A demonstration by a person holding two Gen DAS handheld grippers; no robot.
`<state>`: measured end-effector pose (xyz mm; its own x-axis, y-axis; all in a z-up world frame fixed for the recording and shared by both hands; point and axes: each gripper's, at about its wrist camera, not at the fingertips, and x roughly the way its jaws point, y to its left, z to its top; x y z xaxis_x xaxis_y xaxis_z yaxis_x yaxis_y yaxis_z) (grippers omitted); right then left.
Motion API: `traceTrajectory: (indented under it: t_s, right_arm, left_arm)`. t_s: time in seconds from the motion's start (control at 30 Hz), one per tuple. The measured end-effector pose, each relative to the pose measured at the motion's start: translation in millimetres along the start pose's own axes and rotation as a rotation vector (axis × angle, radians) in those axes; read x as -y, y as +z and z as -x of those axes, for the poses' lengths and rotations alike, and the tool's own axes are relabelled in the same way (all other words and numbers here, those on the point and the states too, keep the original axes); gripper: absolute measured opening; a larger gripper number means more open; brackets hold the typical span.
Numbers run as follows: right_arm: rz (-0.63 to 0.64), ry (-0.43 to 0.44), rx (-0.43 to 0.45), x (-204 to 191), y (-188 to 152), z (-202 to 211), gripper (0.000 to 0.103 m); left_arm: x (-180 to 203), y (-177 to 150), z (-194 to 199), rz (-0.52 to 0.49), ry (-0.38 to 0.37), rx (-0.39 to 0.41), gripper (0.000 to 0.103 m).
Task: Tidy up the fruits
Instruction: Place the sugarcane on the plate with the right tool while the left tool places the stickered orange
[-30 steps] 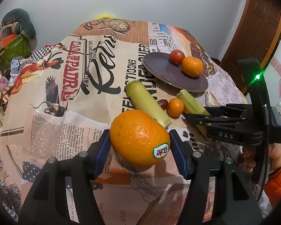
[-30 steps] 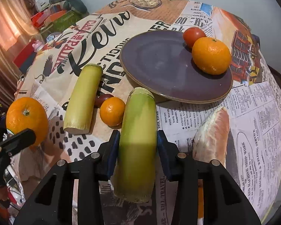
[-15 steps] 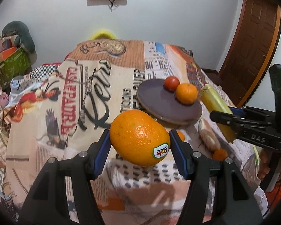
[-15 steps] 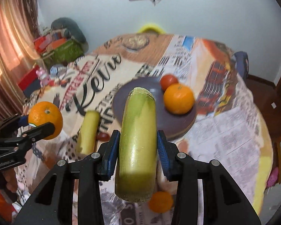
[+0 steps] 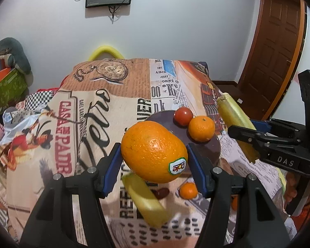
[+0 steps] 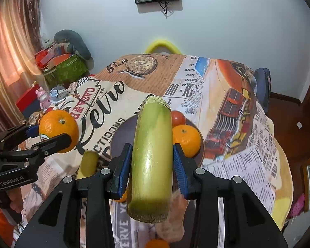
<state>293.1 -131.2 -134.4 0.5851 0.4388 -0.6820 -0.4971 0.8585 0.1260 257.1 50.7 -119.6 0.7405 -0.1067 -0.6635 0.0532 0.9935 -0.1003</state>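
Left gripper (image 5: pixel 154 161): blue-padded fingers (image 5: pixel 111 165) pinch one large orange (image 5: pixel 154 154) with a Dole sticker (image 5: pixel 177 167), held in the air above the table. From the right wrist camera the same gripper (image 6: pixel 51 134) and orange (image 6: pixel 59 130) show at left, clear of the cloth.

Right gripper (image 6: pixel 152 165): fingers (image 6: pixel 124 165) pressed against both sides of one green sugarcane section (image 6: pixel 152 157), lifted off the table, its far cut end pointing out over the plate. From the left wrist camera this gripper (image 5: pixel 250 132) is at right with the cane (image 5: pixel 234 115) sticking out beyond its tips.

Count, both views together:
- Oranges: one large, in the left gripper.
- Mandarins: three. One on the dark purple plate (image 5: pixel 214 150), namely the mandarin on the plate (image 5: pixel 201 128); one small mandarin on the cloth (image 5: pixel 188 190) near the plate's front edge; a third mandarin (image 6: pixel 157 243) at the bottom of the right wrist view, partly hidden.
- Tomato (image 5: pixel 183 113): one, on the plate, touching the mandarin there.
- Cane sections: two. One held, one lying on the tablecloth (image 5: pixel 148 202).
- Small dark red fruit (image 5: pixel 161 193): one, between the lying cane and the small mandarin; kind unclear.
- Bread roll (image 6: pixel 175 217): one, mostly hidden under the right gripper.

Printed tablecloth (image 5: pixel 88 128) covers the table.
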Motion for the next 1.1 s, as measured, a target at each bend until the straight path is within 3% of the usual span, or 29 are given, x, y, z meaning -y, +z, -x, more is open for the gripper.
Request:
traceTrajectory:
  t_s: [0.27, 0.77, 1.0, 1.1]
  right_arm:
    - [0.024, -0.002, -0.011, 2, 14, -32, 0.036]
    - [0.052, 0.015, -0.088, 11, 29, -94, 0.036]
    - [0.042, 0.038, -0.093, 18, 30, -100, 0.037]
    - [0.060, 0.003, -0.060, 16, 34, -92, 0.037]
  left_arm:
    - [-5, 17, -34, -0.002, -0.015, -0.014, 0.062]
    - [-17, 34, -116, -0.028, -0.011, -0.132, 0.062]
    - [-18, 32, -137, -0.026, -0.016, -0.172, 0.062]
    - [-18, 30, -143, -0.023, -0.019, -0.192, 0.062]
